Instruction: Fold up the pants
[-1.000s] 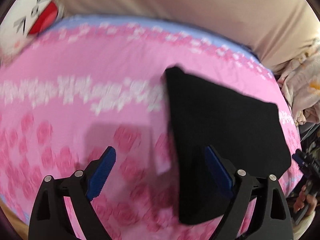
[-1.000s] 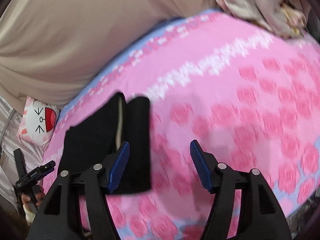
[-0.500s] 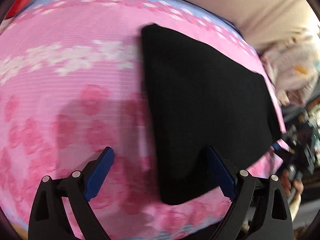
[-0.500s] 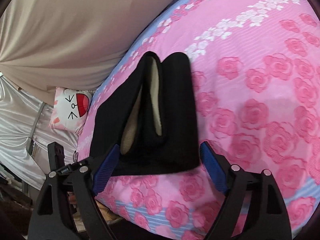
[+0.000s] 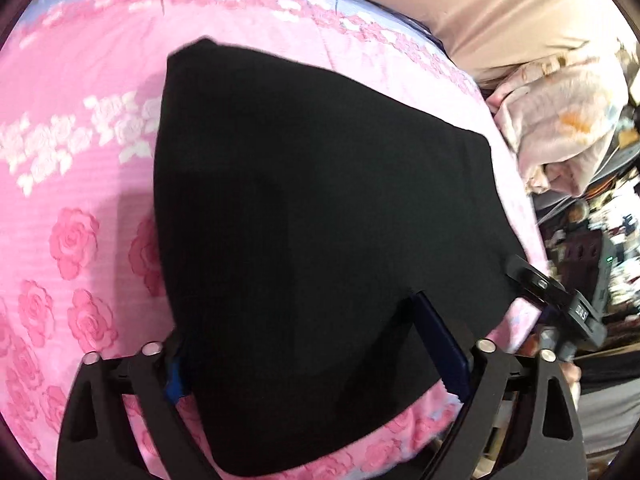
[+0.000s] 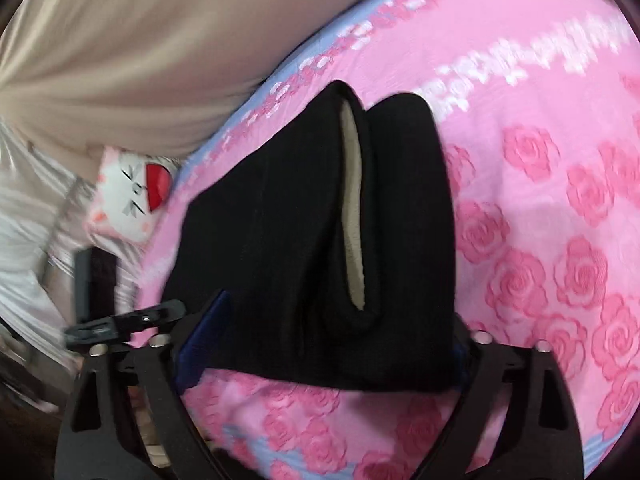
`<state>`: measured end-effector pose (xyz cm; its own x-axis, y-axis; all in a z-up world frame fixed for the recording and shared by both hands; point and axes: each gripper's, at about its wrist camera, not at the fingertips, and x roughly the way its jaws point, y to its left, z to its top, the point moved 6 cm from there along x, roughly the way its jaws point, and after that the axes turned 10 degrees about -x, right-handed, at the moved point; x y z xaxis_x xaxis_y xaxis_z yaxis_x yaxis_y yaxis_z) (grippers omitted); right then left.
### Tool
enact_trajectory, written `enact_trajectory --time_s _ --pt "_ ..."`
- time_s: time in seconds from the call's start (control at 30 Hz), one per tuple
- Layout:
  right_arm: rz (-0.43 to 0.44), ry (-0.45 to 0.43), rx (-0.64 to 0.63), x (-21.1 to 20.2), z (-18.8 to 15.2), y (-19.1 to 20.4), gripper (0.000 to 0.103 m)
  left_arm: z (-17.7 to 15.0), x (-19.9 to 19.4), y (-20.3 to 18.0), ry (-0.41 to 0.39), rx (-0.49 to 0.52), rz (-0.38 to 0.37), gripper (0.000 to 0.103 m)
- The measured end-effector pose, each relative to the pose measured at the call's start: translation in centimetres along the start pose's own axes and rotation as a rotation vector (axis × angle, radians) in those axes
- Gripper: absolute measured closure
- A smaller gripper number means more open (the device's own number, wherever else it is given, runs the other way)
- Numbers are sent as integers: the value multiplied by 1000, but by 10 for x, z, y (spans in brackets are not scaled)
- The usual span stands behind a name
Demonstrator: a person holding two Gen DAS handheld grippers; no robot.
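Note:
The black pants lie folded into a thick flat bundle on the pink rose-print bedspread. In the right wrist view the pants show their open waistband end with a beige lining. My left gripper is open, its jaws straddling the near corner of the bundle; the cloth partly covers the left blue pad. My right gripper is open, its jaws on either side of the bundle's near edge. Neither is closed on the cloth.
A beige curtain hangs behind the bed. A white cat-face pillow lies at the bed's end. A pale crumpled blanket sits off the other side. The bed edge runs just below the right gripper.
Both grippers have moved in toward the folded pants from opposite ends. The bundle now fills the space between each pair of open jaws.

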<state>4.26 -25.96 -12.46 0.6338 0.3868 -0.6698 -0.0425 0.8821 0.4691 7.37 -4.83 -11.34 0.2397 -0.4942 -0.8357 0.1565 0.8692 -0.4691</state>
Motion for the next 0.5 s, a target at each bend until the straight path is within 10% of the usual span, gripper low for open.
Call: enact_trajectory --time_s 0.2,0.5 --pt "10 -40 6 -12 2 5 65 6 -14 3 -34 -58 -79 66" --pt "89 -55 16 -50 2 29 68 -7 -59 -23 -41 8 -145 78"
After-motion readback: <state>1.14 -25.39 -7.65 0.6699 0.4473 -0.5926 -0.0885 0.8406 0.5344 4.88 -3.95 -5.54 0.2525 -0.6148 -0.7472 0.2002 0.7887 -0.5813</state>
